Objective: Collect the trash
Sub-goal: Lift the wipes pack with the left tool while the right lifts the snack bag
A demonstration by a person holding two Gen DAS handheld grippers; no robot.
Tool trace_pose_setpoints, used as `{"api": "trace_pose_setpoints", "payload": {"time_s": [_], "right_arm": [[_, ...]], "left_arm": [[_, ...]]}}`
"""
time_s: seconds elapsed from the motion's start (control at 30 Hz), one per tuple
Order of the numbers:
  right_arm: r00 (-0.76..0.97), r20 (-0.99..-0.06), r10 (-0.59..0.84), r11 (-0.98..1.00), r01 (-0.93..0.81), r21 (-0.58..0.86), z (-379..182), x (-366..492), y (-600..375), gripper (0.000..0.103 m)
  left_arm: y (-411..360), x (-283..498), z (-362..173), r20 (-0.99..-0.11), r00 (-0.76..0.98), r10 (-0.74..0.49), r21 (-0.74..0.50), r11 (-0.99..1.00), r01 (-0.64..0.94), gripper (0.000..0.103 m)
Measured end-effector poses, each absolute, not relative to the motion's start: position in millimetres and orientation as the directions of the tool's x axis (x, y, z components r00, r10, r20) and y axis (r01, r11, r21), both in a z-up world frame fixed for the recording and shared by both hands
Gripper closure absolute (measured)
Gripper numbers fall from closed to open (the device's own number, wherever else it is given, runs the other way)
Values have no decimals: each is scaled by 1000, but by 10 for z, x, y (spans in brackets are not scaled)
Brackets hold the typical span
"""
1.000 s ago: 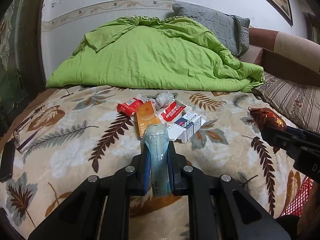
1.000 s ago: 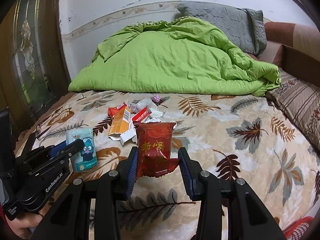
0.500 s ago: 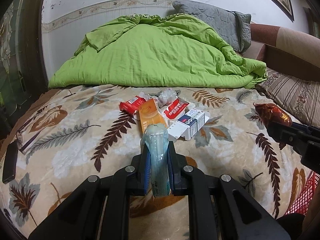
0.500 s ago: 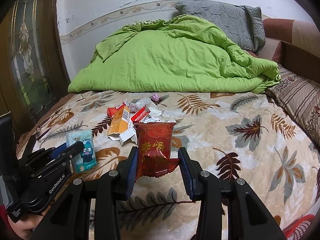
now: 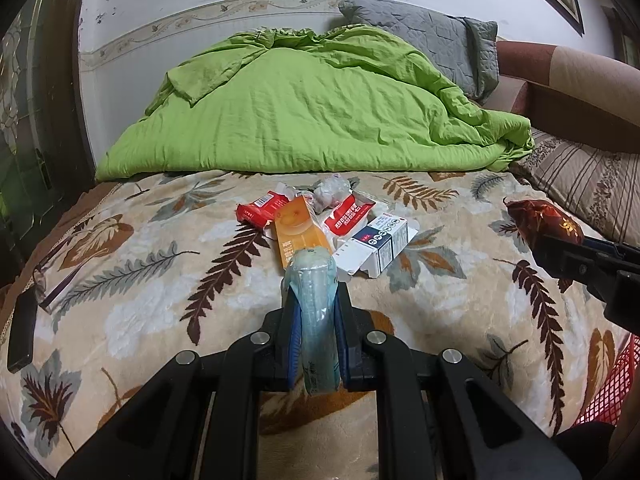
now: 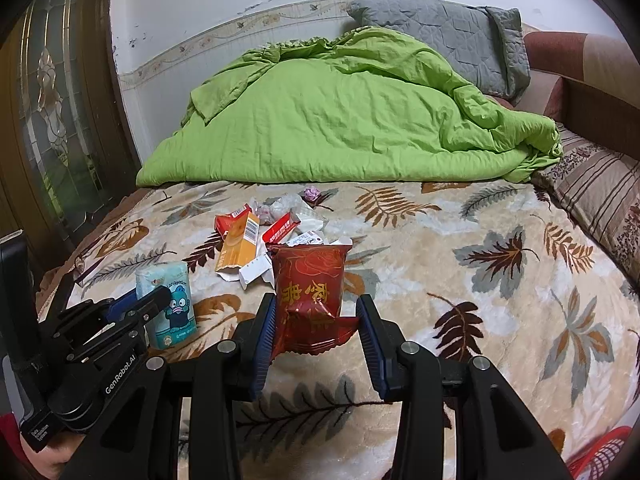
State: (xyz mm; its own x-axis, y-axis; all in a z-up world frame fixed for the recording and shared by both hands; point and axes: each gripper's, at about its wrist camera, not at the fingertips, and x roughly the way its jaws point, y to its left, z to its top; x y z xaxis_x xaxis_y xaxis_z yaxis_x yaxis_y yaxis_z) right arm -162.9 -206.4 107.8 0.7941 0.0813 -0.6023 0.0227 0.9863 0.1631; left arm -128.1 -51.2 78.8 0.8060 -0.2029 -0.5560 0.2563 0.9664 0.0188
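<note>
My left gripper [image 5: 316, 312] is shut on a pale blue tissue pack [image 5: 314, 300], held edge-on above the bed; the right wrist view shows that same tissue pack [image 6: 170, 304] with a cartoon print in the left gripper [image 6: 152, 304]. My right gripper [image 6: 318, 320] is shut on a red foil snack bag [image 6: 310, 292], held upright. In the left wrist view the red snack bag [image 5: 540, 224] shows at the right edge. A pile of trash lies mid-bed: an orange box [image 5: 298, 232], a red carton [image 5: 262, 210], a white and blue box [image 5: 380, 244], crumpled wrappers [image 5: 330, 194].
A green duvet [image 5: 320, 112] is heaped at the bed's far end, with a grey pillow [image 5: 440, 44] behind it. Glasses [image 5: 52, 284] and a black phone [image 5: 20, 332] lie near the bed's left edge. A red mesh basket [image 5: 608, 380] shows at lower right.
</note>
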Motion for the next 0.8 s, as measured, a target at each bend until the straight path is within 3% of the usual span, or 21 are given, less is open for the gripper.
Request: {"api": "trace_pose_setpoints", "payload": {"time_s": [0.8], "right_arm": [[788, -609, 91, 983, 26, 180, 1060, -1615, -2082, 60]], "left_arm": [[-586, -1288, 783, -559, 806, -194, 29, 967, 253, 89]]}}
